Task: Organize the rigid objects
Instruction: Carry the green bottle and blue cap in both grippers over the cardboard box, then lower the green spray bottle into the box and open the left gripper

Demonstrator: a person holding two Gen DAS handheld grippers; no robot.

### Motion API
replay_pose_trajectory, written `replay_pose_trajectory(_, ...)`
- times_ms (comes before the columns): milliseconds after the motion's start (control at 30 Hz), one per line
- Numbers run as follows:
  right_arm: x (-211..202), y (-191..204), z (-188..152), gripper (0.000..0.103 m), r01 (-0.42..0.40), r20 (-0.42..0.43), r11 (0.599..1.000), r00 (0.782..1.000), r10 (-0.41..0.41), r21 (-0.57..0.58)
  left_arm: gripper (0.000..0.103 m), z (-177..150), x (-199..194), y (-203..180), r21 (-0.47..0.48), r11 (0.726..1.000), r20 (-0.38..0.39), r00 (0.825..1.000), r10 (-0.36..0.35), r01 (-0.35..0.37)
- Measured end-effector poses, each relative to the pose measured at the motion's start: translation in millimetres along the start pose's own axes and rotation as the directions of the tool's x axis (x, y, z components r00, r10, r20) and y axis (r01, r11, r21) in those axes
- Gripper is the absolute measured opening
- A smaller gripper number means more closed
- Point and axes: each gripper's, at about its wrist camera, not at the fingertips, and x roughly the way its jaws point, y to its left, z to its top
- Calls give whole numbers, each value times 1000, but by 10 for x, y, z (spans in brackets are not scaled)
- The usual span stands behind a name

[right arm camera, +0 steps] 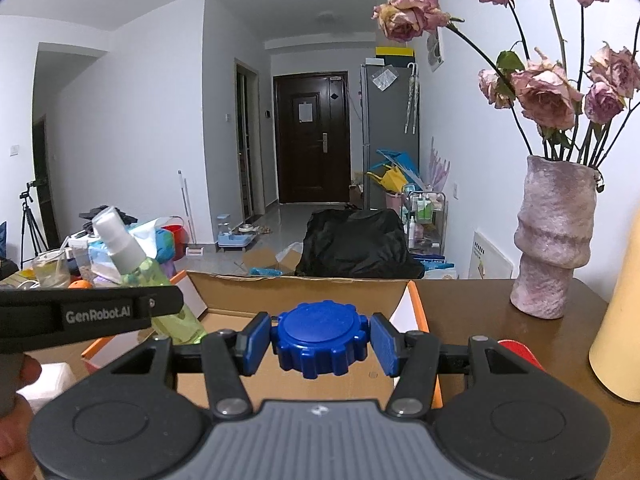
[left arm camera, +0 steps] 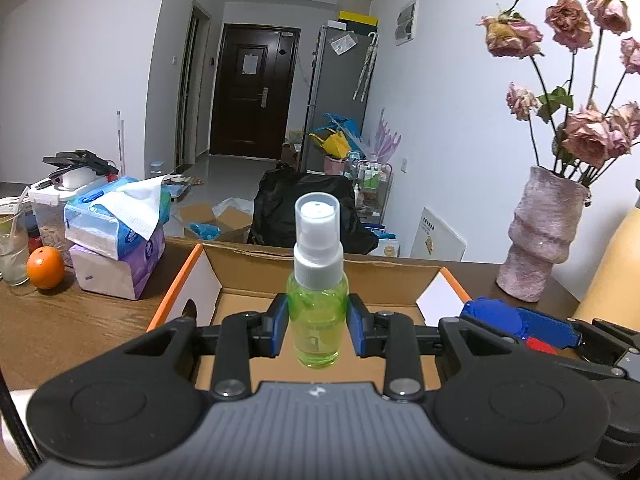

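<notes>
My left gripper is shut on a small green spray bottle with a white pump and clear cap, held upright above the open cardboard box. My right gripper is shut on a blue ridged round lid, also over the cardboard box. From the right wrist view the green spray bottle shows at the left behind the left gripper's black body. In the left wrist view the blue ridged lid appears at the right, over the box's right flap.
The box has orange-edged flaps and sits on a dark wooden table. Tissue packs, an orange and a glass stand at the left. A pink vase of dried roses and a yellow cylinder stand at the right.
</notes>
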Motion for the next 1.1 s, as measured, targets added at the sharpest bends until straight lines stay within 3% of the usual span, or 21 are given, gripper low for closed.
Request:
replay_pose_trajectory(567,555,-4,93,53,-6,-65,1000,998,4,-31,32,119,547,87,28,999,-29,999,45,-44)
replay_pose_trajectory(733,673,17,50,53,-7,-101,999,995,3,-41,32,115,670,152,21,998,-80,995,57,-55)
replay_pose_trajectory(767,694,16,45,54,-7,-109,999,994,3,-41,34,111,688,169,19,998,-87,994,64,-62)
replay_pose_trajectory(833,724,8,30,54,-1,-129,999,992,-4,-37,55,112,688,182,20,996,-87,993,83,-82)
replay_pose_trajectory(867,736,-3,30,62,6,-138,999,990,-11,-34,78,114,668,188,18,995,-79,992,101,-99)
replay_pose_trajectory(900,742,-9,29,79,15,-144,999,989,-19,-29,97,117,647,189,19,993,-67,991,120,-119)
replay_pose_trajectory(967,729,-30,19,100,40,-136,999,990,-42,-17,103,124,588,181,23,987,-32,987,158,-158)
replay_pose_trajectory(1100,709,-88,12,103,27,-123,999,992,-24,20,103,149,559,199,13,988,-31,987,157,-157)
